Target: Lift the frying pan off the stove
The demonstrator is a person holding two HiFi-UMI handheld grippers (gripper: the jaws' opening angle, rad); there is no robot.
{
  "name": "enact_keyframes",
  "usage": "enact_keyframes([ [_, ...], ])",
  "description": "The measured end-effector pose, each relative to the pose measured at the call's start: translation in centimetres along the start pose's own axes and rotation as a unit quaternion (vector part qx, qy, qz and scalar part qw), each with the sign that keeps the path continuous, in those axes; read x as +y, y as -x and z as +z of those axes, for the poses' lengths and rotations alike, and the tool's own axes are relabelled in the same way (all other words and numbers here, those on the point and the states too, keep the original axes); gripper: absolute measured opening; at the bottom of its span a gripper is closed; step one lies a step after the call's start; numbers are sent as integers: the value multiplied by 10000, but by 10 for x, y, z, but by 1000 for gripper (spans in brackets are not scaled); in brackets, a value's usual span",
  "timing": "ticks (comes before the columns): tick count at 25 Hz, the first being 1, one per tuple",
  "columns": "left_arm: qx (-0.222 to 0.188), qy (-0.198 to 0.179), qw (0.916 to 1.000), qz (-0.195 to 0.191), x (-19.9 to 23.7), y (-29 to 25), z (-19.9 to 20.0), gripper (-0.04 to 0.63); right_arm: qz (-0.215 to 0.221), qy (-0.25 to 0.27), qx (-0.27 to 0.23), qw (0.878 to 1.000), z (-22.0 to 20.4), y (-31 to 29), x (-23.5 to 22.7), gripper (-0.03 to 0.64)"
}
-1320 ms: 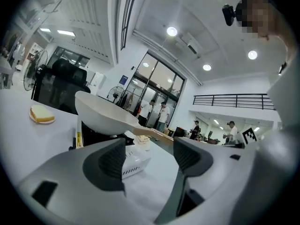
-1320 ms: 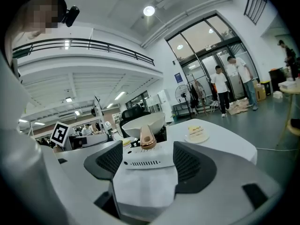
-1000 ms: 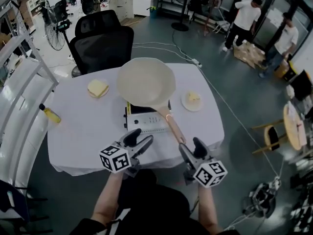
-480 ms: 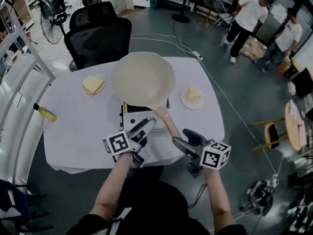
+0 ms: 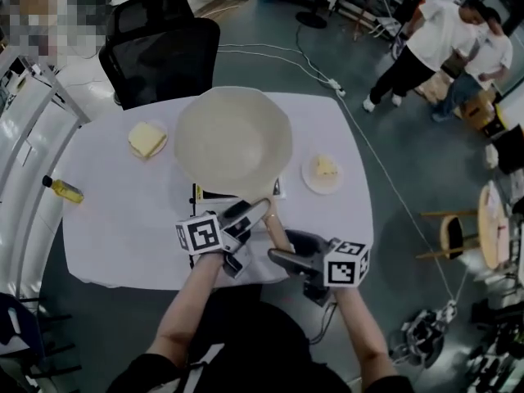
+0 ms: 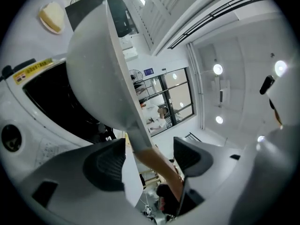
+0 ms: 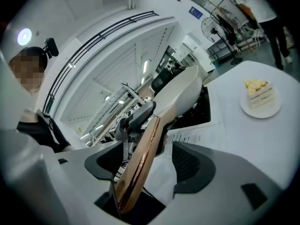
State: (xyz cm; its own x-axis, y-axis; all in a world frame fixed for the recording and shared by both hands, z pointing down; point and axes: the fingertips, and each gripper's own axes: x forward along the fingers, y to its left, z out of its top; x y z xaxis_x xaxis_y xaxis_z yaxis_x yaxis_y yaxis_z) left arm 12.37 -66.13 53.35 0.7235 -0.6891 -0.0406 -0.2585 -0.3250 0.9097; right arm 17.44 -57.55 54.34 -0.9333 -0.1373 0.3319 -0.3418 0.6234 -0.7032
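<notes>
The frying pan (image 5: 233,142) is held over the stove (image 5: 214,193), most of which is covered by its pale bowl; only a dark strip of the stove top is seen at the near side. Whether the pan's base touches the stove cannot be told. The handle (image 5: 273,219) is pointed from the stove toward the person.

The left gripper (image 5: 255,208) is set on the handle close to the stove's near edge. In the left gripper view its jaws are drawn in round the handle, which is caught between the two pads. The right gripper (image 5: 282,248) is placed farther from the stove, at the handle's free end. In the right gripper view its jaws are parted wider than the copper-coloured handle, which is laid against one jaw while a gap is left to the other.

On the white worktop (image 5: 123,219), a plate of yellow cake (image 5: 147,139) is seen to the left of the stove and a plate with a cake slice (image 5: 322,170) to its right, both apart from it. A yellow bottle (image 5: 61,189) is laid well to the stove's left, near the worktop edge. A black chair (image 5: 160,51) is stood beyond the stove, at the worktop's far side.
</notes>
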Motion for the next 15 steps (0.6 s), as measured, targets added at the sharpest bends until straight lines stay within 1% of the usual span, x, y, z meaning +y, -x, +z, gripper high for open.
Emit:
enact_keyframes([
  [1, 60, 49, 10000, -29, 1, -7, 0, 302, 126, -22, 80, 9999, 2, -2, 0, 324],
  [4, 182, 402, 9989, -129, 5, -21, -1, 302, 542, -5, 365, 9979, 6, -9, 4, 324],
  [6, 260, 509, 9982, -164, 5, -26, -3, 302, 744, 23, 486, 9960, 7, -12, 8, 322],
  [7, 278, 518, 9981, -167, 5, -29, -4, 297, 766, -1, 506, 9958, 8, -13, 8, 287],
  [8, 278, 537, 9980, -162, 5, -30, -4, 262, 764, -67, 520, 9957, 8, -13, 7, 201],
  [12, 253, 659, 9974, -149, 5, -32, -3, 238, 869, -348, 522, 9942, 9, -12, 4, 179],
  [15, 354, 551, 9978, -81, 6, -33, -3, 236, 832, -233, 529, 9949, 8, -12, 2, 178],
])
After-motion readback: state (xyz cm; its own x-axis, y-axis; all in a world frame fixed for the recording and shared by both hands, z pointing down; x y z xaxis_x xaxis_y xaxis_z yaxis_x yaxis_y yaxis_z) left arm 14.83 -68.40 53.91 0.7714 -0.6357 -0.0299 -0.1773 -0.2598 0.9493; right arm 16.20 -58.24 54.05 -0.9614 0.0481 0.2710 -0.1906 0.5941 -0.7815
